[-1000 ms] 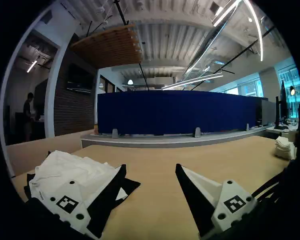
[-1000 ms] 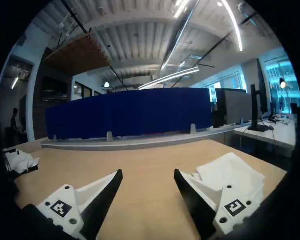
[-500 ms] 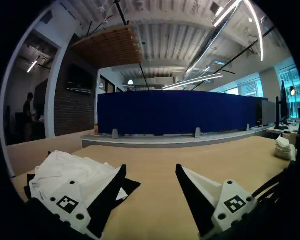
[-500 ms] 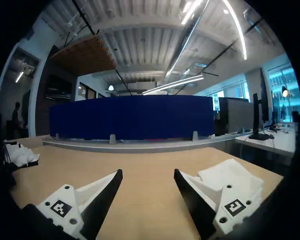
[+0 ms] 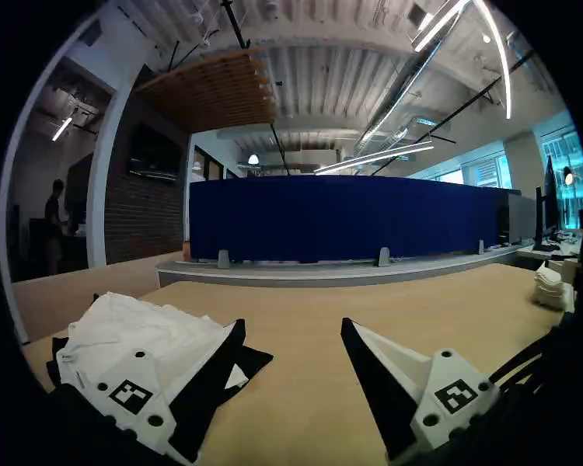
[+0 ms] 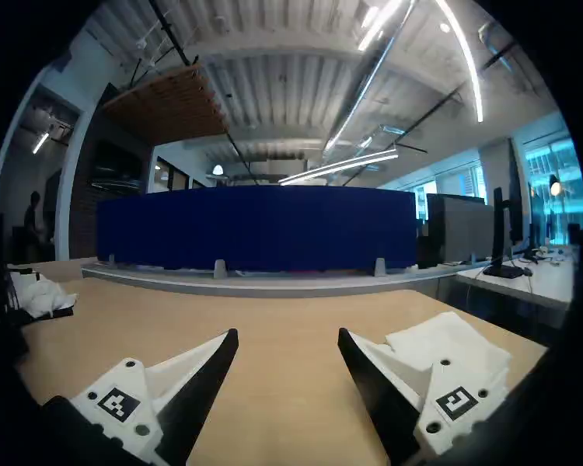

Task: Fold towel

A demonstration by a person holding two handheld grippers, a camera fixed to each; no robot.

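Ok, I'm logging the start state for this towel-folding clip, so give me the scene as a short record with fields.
surface: wooden table
unfolded towels: crumpled white pile, partly behind the left gripper's left finger
folded towels: white stack, just beyond the right gripper's right finger
left gripper: open, holding nothing, over bare table
right gripper: open, holding nothing, over bare table
backdrop: blue partition along the table's far edge
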